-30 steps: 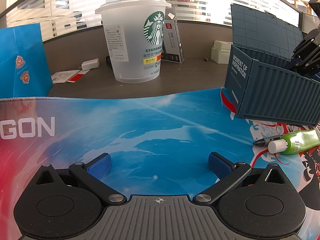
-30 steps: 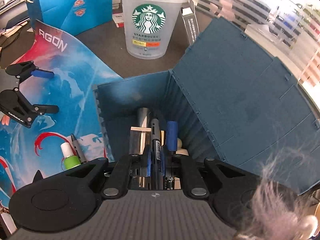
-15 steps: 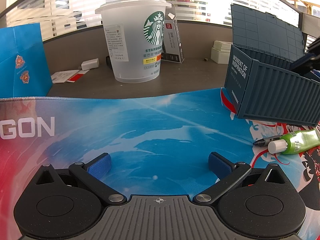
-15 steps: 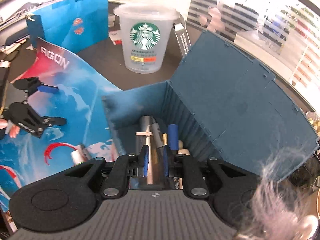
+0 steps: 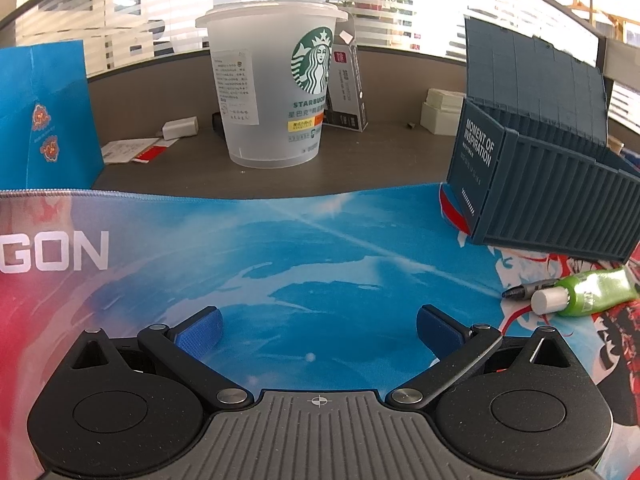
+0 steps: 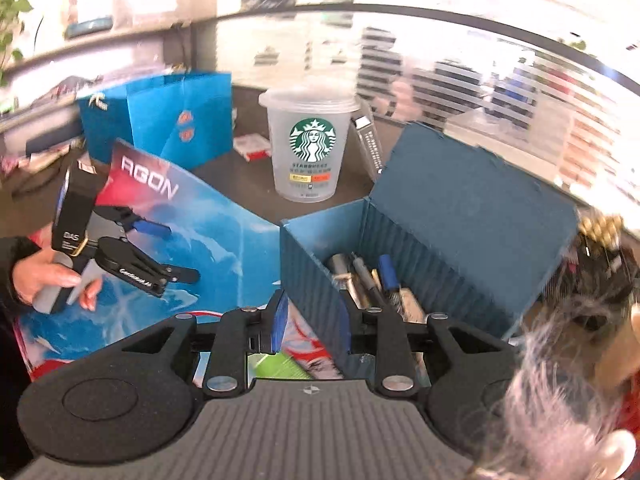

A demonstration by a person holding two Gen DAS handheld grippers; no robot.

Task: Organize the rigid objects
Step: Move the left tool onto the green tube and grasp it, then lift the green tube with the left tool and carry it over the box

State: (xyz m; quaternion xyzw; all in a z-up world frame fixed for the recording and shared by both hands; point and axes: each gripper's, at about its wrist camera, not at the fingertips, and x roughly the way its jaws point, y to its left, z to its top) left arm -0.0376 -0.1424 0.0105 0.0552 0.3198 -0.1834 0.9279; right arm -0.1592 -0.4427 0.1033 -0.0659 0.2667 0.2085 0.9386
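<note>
We find the blue container-shaped storage box [image 6: 400, 248] standing with its lid flung back, which is why its load of pens and markers [image 6: 370, 276] shows so plainly (they lie lengthwise inside, bundled along the box's long walls). The right hand-held gripper [image 6: 310, 326] hangs above the near corner of that box, fingers parted and holding nothing; we judge it free for another item. Two items lie outside the box, just beside its near long wall on the printed desk mat [image 5: 280, 248]: a green tube with a white cap [image 5: 584, 294] and a dark pen [image 5: 528, 290] touching it, both flat and within easy reach. The left hand-held gripper [image 5: 318, 328] rests low over the mat, well to the left of the box, its blue pads spread wide and empty. Beyond the box on the tabletop [image 5: 360, 168] stands a translucent Starbucks cup [image 5: 276, 88], upright and apart from the sorting.
</note>
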